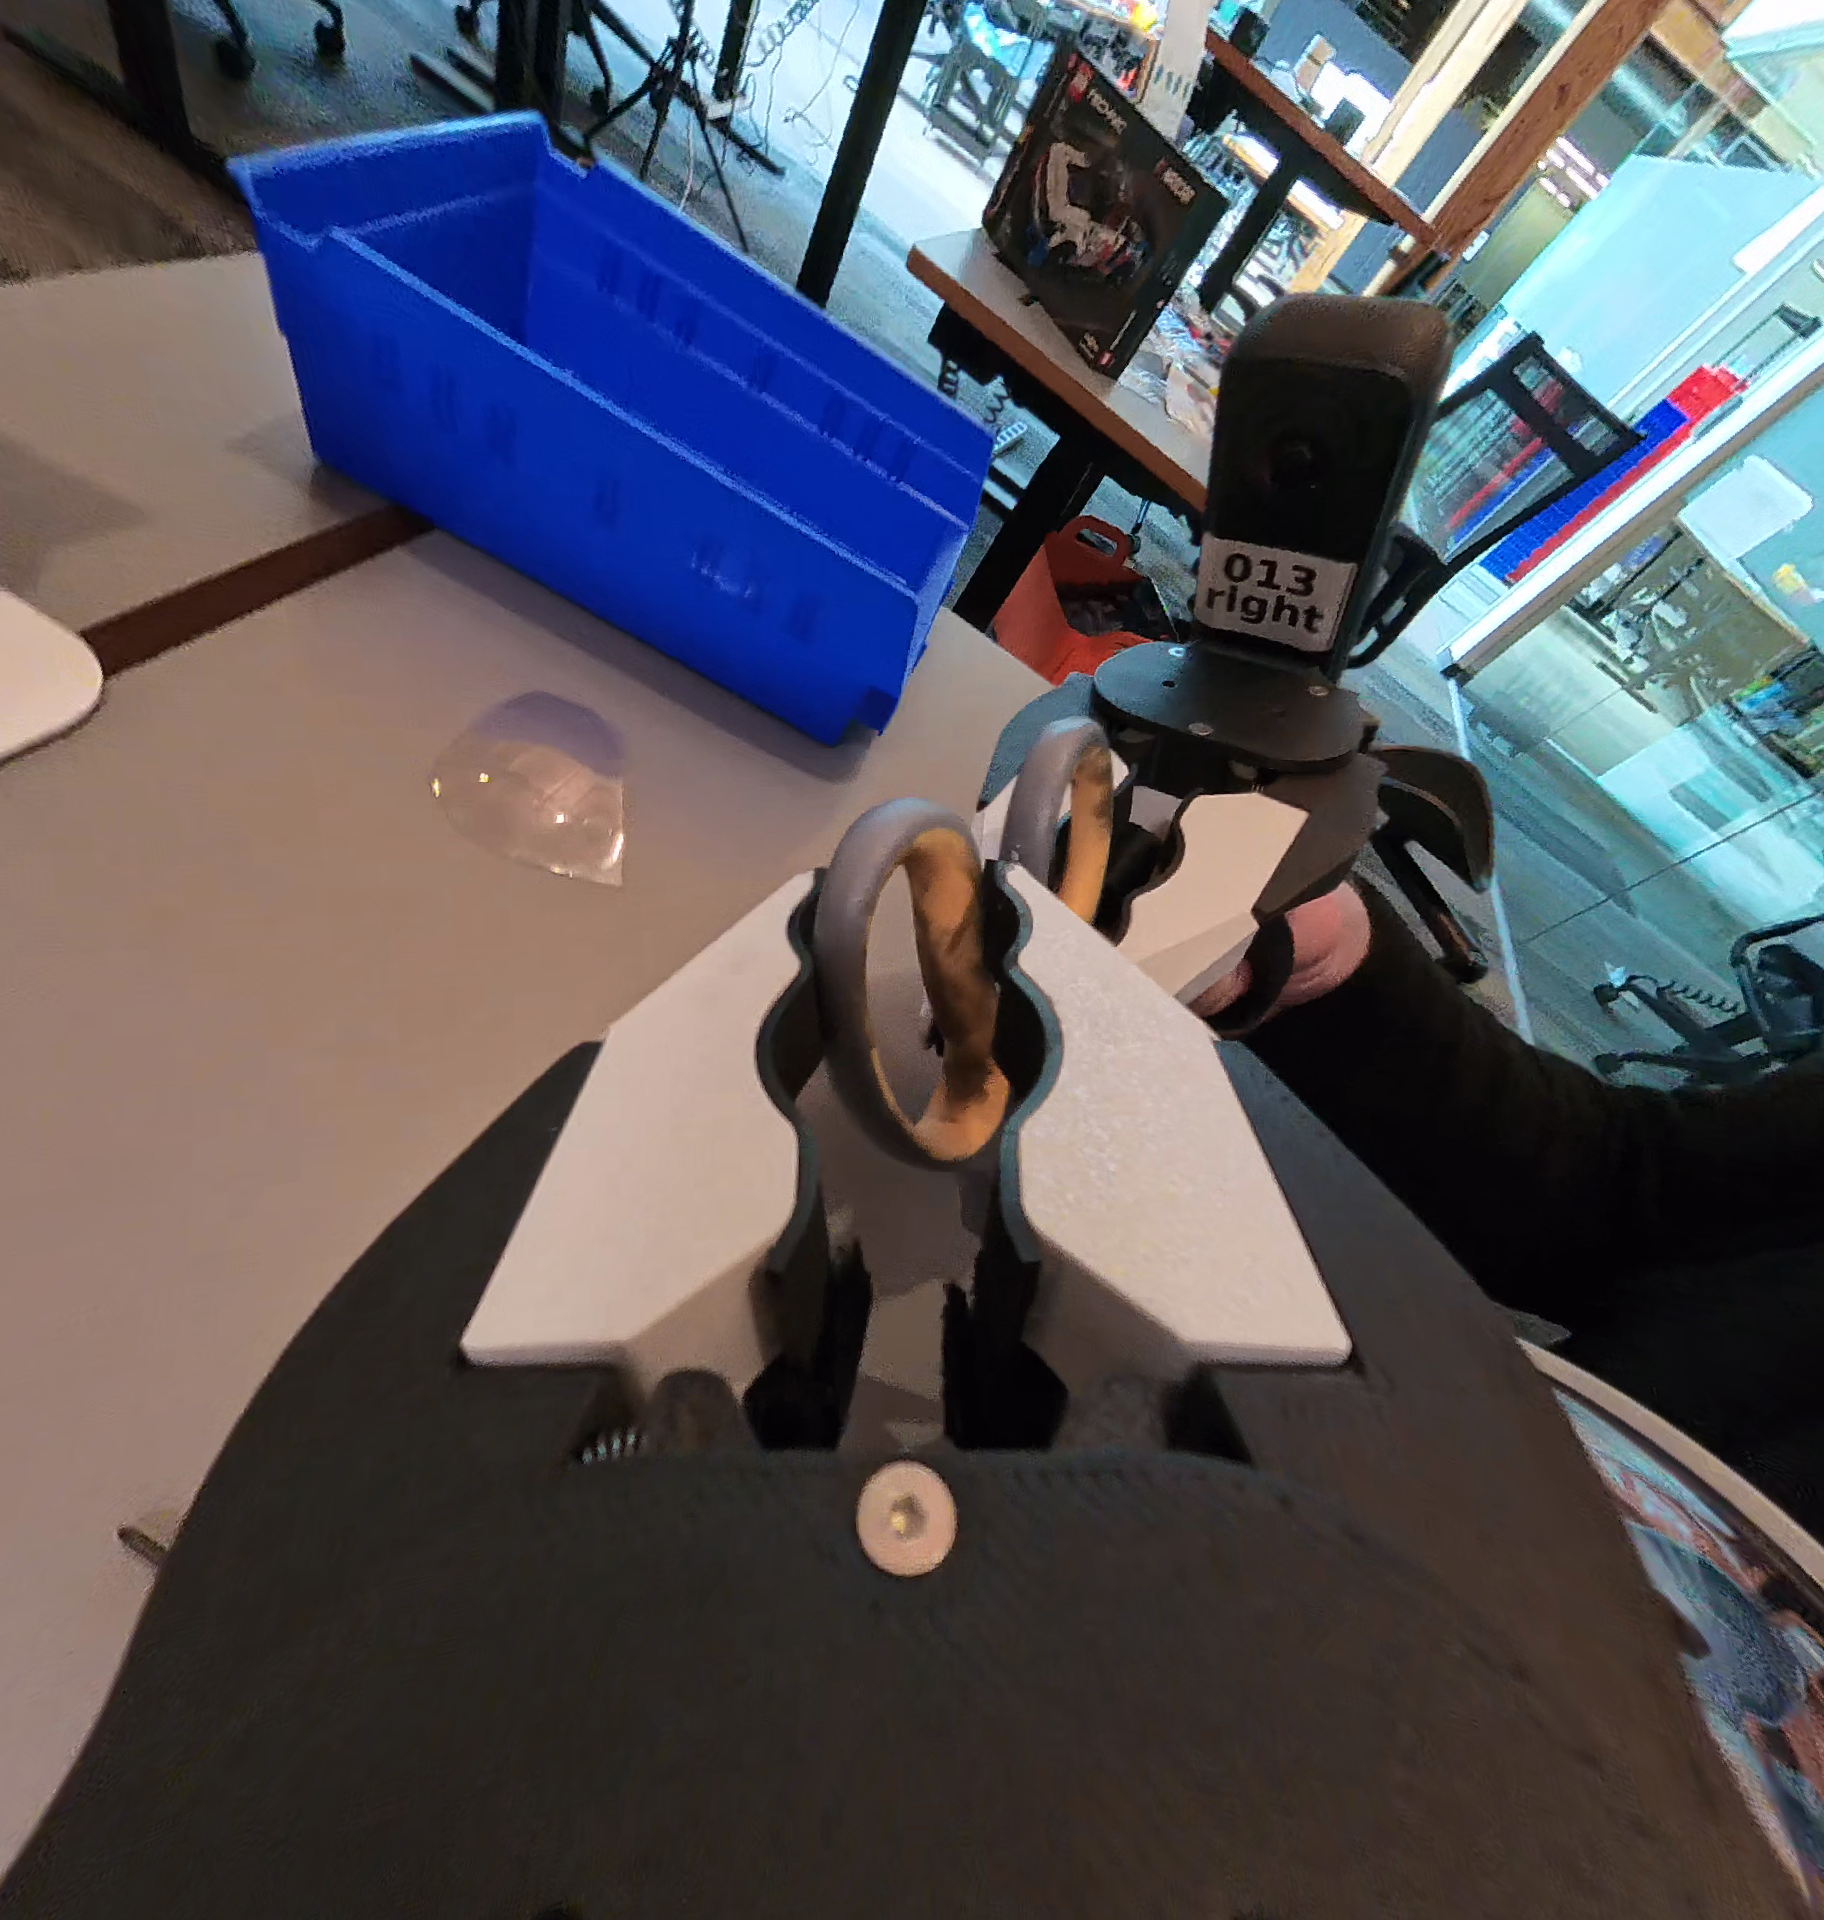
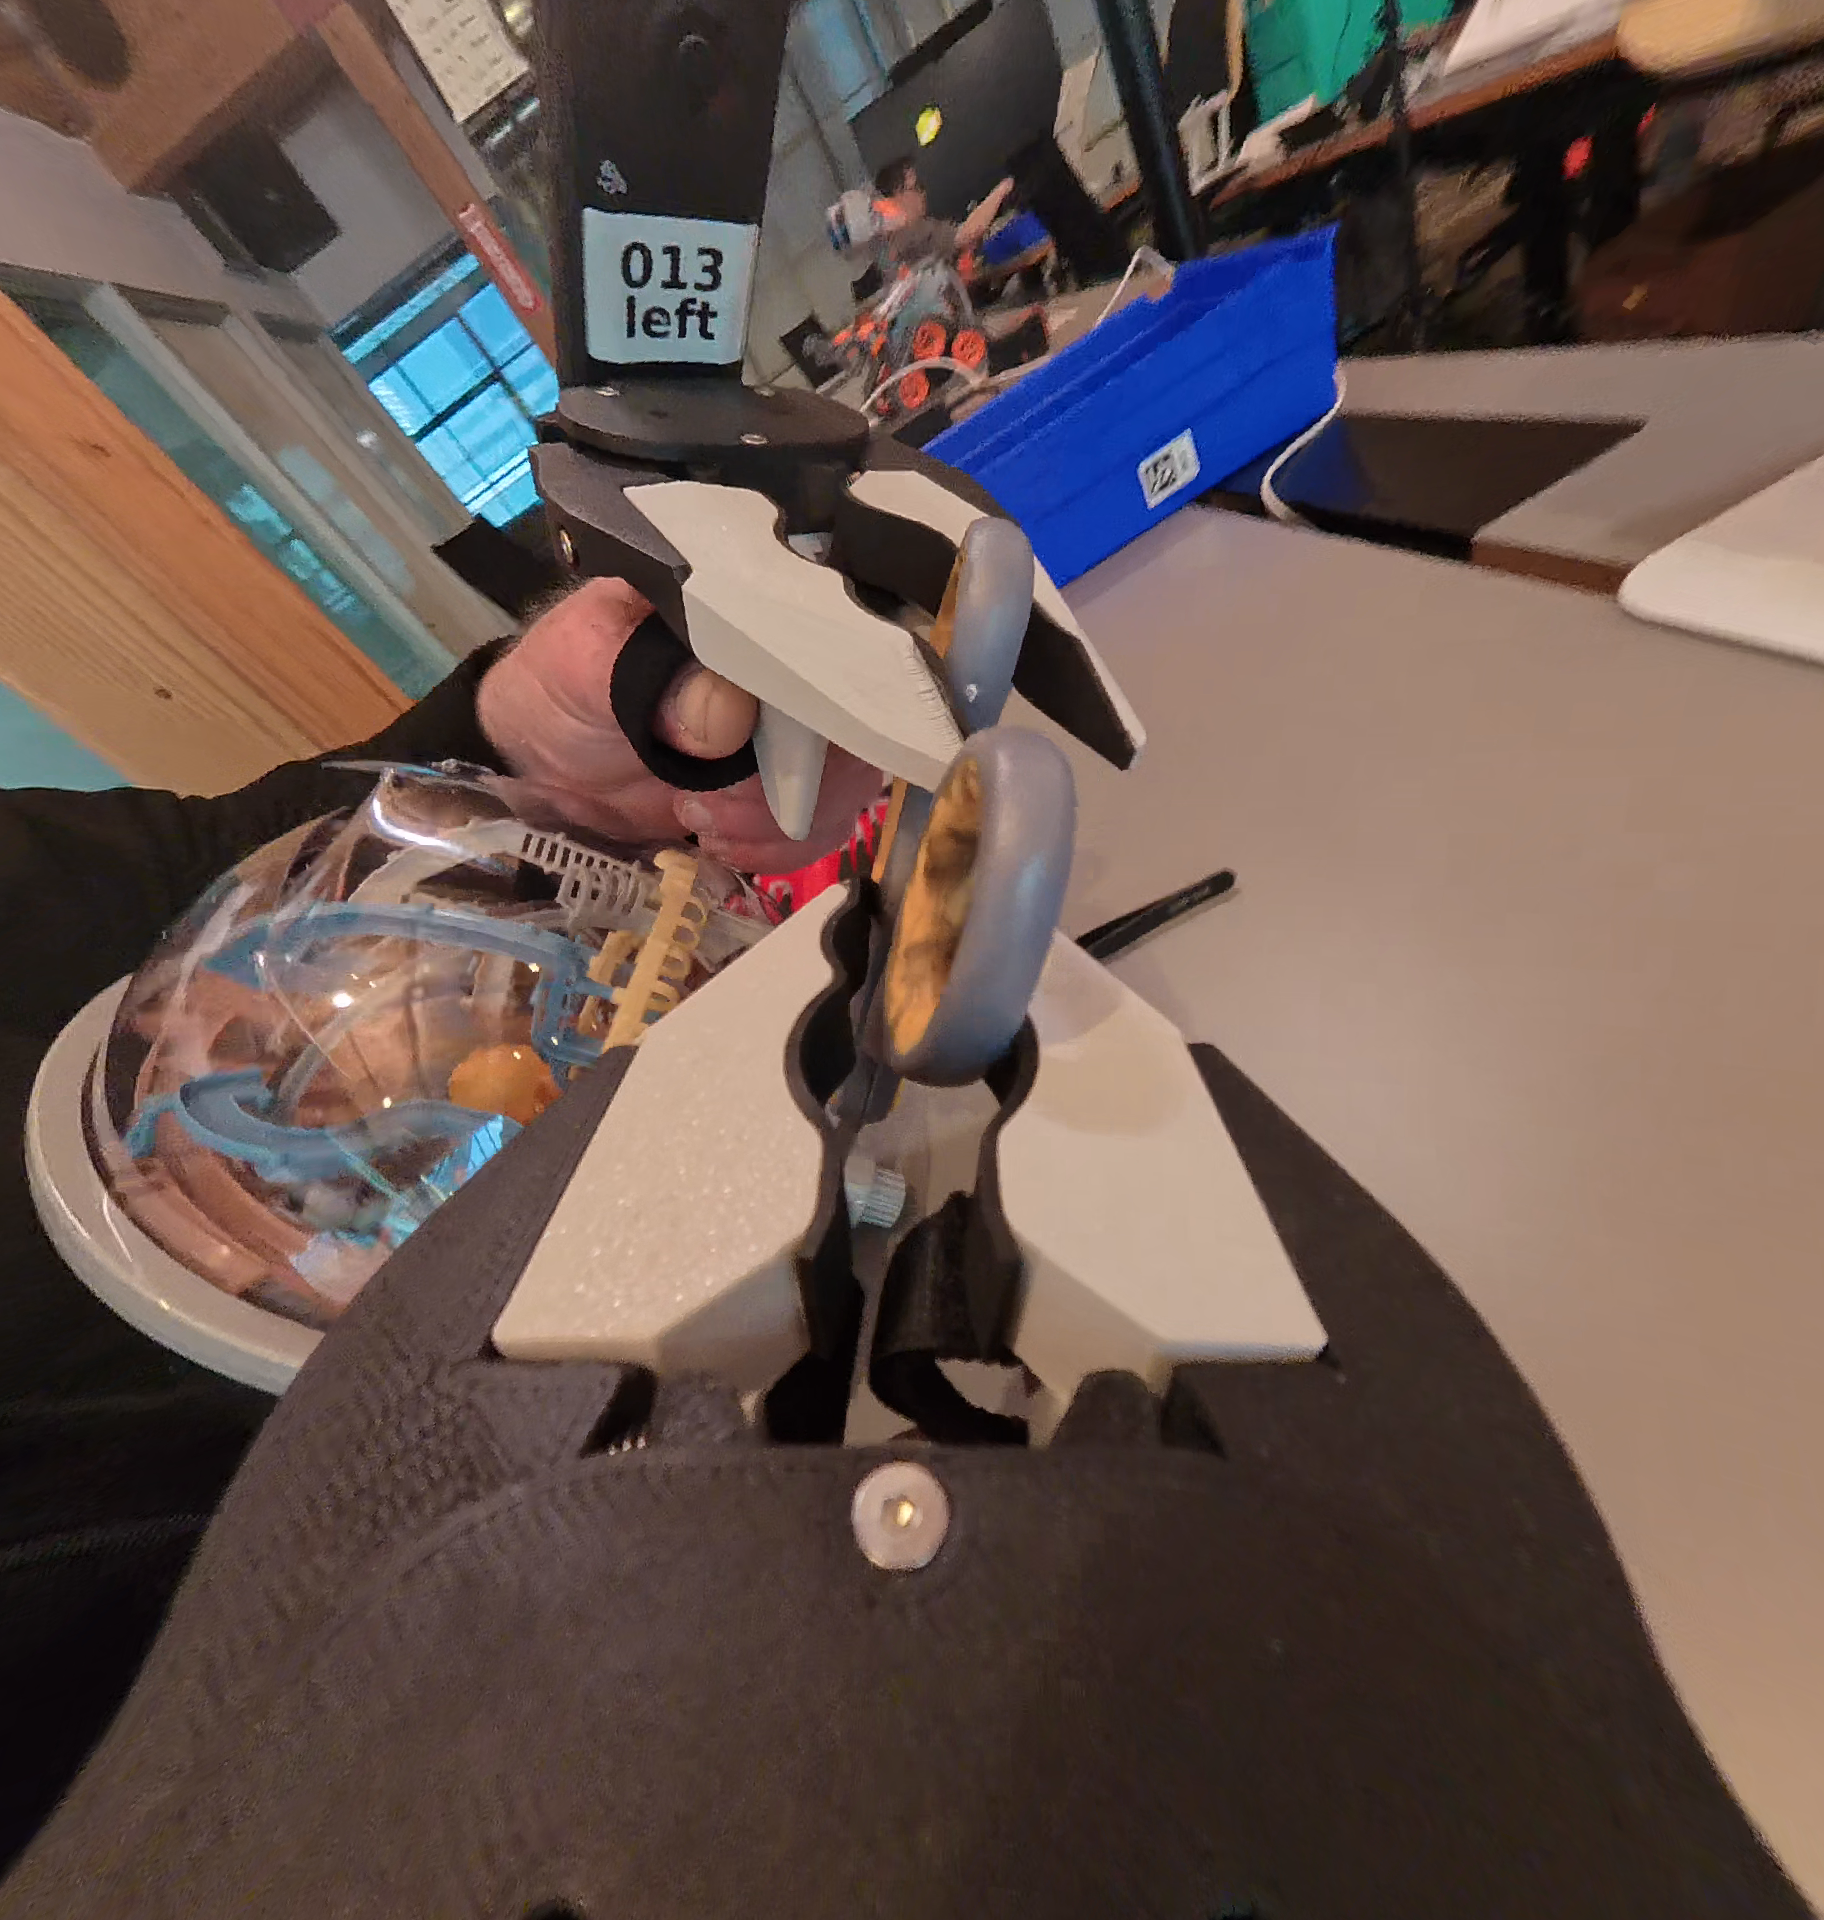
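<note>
Scissors [image 1: 918, 987], rigid and probably light, hang between left gripper [image 1: 903, 997] and right gripper [image 2: 913, 997], each clamped on one handle loop at twelve o'clock.

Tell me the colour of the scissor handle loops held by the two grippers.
Grey outside, with a yellowish, dark-smudged inner lining. The scissor handle loops show best in the left wrist view.

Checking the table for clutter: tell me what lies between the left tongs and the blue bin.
In the left wrist view, only a clear plastic scrap lies on the grey table between the left tongs and the blue bin.
</note>
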Demonstrator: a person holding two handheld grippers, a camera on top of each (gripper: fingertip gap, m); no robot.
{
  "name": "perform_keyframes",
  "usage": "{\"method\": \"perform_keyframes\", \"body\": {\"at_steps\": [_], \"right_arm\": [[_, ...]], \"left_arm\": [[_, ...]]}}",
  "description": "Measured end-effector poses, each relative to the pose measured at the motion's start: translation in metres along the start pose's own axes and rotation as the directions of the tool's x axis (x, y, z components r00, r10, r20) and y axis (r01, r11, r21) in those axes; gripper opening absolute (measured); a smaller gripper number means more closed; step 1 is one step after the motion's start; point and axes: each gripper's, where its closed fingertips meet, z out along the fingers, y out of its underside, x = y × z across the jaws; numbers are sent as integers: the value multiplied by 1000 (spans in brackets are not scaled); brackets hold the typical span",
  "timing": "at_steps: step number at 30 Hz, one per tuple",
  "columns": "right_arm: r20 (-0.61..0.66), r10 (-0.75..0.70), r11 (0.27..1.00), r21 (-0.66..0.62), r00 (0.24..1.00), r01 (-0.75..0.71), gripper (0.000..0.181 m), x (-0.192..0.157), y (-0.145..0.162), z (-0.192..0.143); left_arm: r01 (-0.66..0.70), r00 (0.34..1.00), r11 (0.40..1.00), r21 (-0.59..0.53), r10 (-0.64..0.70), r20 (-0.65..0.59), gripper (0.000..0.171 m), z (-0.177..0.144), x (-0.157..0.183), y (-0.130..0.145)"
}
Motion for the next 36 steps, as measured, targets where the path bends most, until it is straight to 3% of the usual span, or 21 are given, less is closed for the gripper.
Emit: {"method": "perform_keyframes", "body": {"at_steps": [5,8,12,17,24,27,31,36], "right_arm": [[-122,-197,977,54,973,204,13,-20,-31,-16],[-153,-304,946,71,940,317,12,-35,-42,-25],[-173,-414,897,88,894,433,12,-61,-43,-32],[-161,-530,823,138,832,551,13,-99,-44,-43],[-144,-649,733,145,747,664,14,-145,-17,-52],[-146,-682,703,140,717,697,16,-163,-6,-54],[-198,-740,642,76,643,763,13,-176,6,-54],[-202,-770,607,60,605,793,13,-189,18,-55]], "left_arm": [[-245,969,964,106,246,9,27,-7,35,-36],[-444,896,882,156,440,61,27,-13,58,-48],[-652,759,733,194,632,157,28,-23,92,-48],[-827,562,523,208,770,301,28,-36,139,-47],[-943,332,292,160,861,384,26,-49,192,-6],[-952,305,274,137,883,356,26,-54,208,10],[-949,315,296,107,897,310,27,-61,215,27],[-932,358,361,33,903,236,59,-97,199,33]]}}
